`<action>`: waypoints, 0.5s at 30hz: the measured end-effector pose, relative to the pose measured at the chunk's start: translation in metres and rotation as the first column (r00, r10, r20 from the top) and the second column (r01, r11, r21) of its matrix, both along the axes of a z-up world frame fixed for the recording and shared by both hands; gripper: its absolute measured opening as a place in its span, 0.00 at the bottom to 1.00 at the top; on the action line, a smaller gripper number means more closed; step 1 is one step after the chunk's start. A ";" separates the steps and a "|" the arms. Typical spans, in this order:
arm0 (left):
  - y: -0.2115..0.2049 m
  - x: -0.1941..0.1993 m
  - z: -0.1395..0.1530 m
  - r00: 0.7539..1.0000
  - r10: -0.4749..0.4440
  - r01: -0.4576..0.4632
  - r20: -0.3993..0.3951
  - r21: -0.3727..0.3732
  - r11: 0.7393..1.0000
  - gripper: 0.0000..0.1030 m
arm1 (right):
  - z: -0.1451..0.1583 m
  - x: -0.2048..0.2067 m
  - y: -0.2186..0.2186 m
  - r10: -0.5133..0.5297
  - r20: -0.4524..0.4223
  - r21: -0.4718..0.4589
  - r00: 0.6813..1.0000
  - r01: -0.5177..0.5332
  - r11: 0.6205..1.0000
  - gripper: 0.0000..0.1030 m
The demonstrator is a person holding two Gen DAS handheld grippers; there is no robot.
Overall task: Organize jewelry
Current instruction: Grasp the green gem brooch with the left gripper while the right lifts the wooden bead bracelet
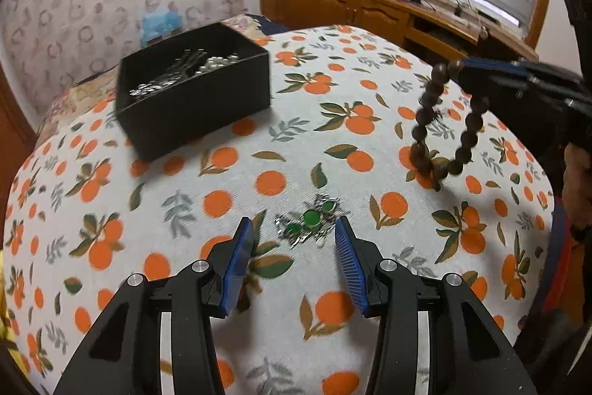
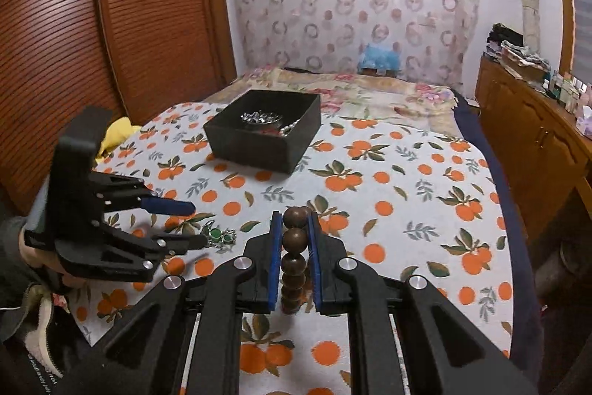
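Orange-print bedspread [image 1: 229, 180] carries black box [image 1: 192, 99], green-stone jewelry [image 1: 309, 223].

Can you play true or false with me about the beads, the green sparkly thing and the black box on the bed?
1. The right tool is pinching the brown bead bracelet. True.
2. The bracelet lies flat on the orange-print bedspread. False: it hangs in the air from the right tool.
3. The left tool is open, with the green gem jewelry just ahead of its tips. True.
4. The black box has nothing in it. False: shiny silver pieces already lie inside.
5. The left tool is holding the green gem jewelry. False: that jewelry rests on the bedspread, not gripped.
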State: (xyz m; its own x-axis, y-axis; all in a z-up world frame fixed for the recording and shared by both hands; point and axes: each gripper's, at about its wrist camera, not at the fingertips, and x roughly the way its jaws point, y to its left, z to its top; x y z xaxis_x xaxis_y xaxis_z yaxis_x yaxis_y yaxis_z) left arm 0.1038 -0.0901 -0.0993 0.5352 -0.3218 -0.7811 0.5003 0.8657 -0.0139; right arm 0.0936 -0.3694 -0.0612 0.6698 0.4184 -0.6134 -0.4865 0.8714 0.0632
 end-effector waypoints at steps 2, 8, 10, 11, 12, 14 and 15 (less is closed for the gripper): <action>-0.004 0.005 -0.003 1.000 -0.004 0.004 -0.010 0.012 1.000 0.40 | 0.000 0.000 -0.001 0.001 -0.001 0.003 1.000 -0.001 1.000 0.15; -0.002 0.011 -0.003 1.000 -0.003 0.003 -0.015 -0.006 1.000 0.17 | -0.005 0.001 0.000 0.011 -0.010 0.013 1.000 -0.011 1.000 0.15; -0.001 0.010 -0.003 1.000 -0.005 0.005 -0.012 -0.012 1.000 0.16 | -0.008 0.001 0.002 0.017 -0.014 0.011 1.000 -0.017 1.000 0.15; -0.001 0.008 -0.003 1.000 -0.007 0.007 -0.008 -0.016 1.000 0.16 | -0.010 0.001 0.003 0.019 -0.016 0.011 1.000 -0.018 1.000 0.15; 0.000 0.007 -0.003 1.000 -0.006 0.006 -0.004 -0.020 1.000 0.16 | -0.011 0.001 0.004 0.020 -0.018 0.011 1.000 -0.019 1.000 0.15; 0.002 0.007 0.000 1.000 0.006 -0.006 0.004 -0.032 0.999 0.16 | -0.013 0.001 0.007 0.022 -0.023 0.013 0.999 -0.022 1.000 0.15; 0.004 0.007 0.001 1.000 0.013 -0.013 0.007 -0.038 0.999 0.16 | -0.014 0.001 0.008 0.023 -0.023 0.013 0.999 -0.023 1.000 0.15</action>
State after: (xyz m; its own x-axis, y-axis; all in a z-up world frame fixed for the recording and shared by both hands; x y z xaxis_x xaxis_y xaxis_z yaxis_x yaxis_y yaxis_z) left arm 0.1105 -0.0861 -0.0980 0.5451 -0.3440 -0.7646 0.4890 0.8712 -0.0434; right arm 0.0949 -0.3616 -0.0747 0.6453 0.4419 -0.6231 -0.5049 0.8589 0.0862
